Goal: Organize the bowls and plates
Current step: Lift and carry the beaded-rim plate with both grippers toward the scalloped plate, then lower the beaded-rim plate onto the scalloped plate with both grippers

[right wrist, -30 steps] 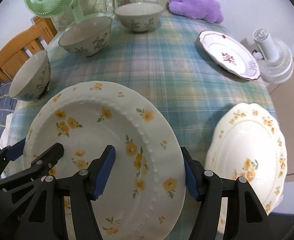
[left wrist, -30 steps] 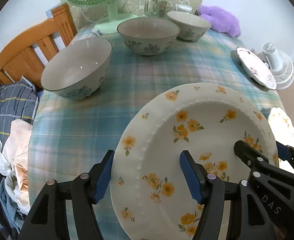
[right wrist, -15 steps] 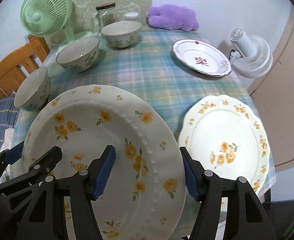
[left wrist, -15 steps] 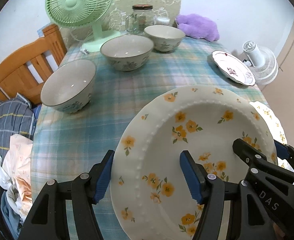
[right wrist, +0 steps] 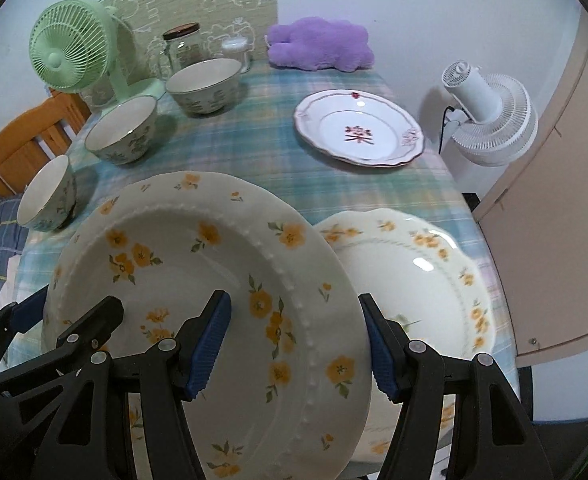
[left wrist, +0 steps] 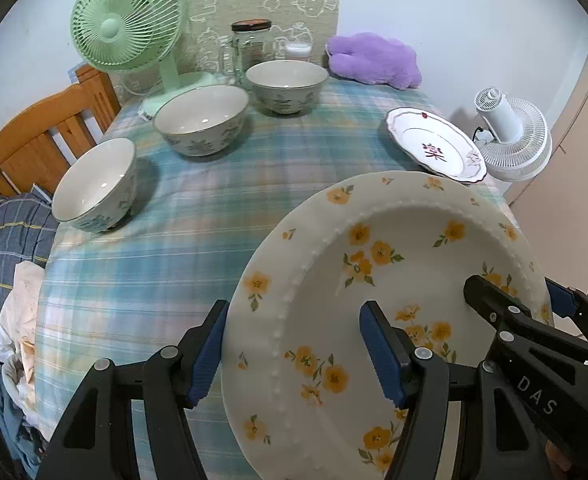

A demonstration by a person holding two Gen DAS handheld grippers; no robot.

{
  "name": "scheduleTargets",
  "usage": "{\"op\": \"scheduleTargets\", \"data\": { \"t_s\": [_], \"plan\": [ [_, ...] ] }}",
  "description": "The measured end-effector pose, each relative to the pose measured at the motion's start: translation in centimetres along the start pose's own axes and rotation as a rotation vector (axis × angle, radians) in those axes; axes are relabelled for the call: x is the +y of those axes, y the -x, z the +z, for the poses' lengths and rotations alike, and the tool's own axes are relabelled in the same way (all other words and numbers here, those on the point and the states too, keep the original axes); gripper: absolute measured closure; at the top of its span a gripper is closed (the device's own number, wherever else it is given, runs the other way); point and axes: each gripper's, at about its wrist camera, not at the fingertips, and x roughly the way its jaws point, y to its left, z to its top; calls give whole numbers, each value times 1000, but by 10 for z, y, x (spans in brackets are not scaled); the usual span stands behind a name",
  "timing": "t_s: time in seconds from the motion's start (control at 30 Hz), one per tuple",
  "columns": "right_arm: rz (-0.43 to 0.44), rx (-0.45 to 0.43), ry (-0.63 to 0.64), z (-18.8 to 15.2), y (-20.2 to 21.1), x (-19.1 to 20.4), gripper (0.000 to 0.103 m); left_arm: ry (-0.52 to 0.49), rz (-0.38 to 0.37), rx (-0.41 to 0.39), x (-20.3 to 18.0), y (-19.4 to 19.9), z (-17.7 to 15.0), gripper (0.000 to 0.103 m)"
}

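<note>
Both grippers hold the yellow plate [left wrist: 394,280] above the table [left wrist: 213,200]. The left gripper [left wrist: 294,344] clamps its left rim. The right gripper [right wrist: 294,340] clamps its right rim.

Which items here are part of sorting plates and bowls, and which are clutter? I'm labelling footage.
Job:
white yellow-flowered plate held by both grippers
scalloped yellow-flowered plate
pink-trimmed white plate
three floral ceramic bowls

Clutter:
green desk fan
glass jar
purple plush
white fan

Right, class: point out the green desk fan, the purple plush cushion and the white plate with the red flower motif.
Green desk fan [left wrist: 111,26]: left wrist view, grille centre.
Purple plush cushion [right wrist: 320,44]: right wrist view, middle of its top.
White plate with the red flower motif [right wrist: 358,133]: right wrist view, centre motif.
</note>
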Motion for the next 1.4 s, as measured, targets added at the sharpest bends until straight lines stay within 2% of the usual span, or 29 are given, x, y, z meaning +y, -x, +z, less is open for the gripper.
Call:
{"op": "scheduleTargets", "data": {
  "t_s": [0.33,0.83,1.4],
  "plan": [
    [3,6,-2,6,-5,-56,36,2,0,7,-53,-9,0,37],
    [-35,24,4,5,-16,-128,36,23,-41,47,-122,-34,-3,37],
    [-60,102,30,-2,-45,-168,37,63,-56,128,-156,-69,-10,36]
  ]
}}
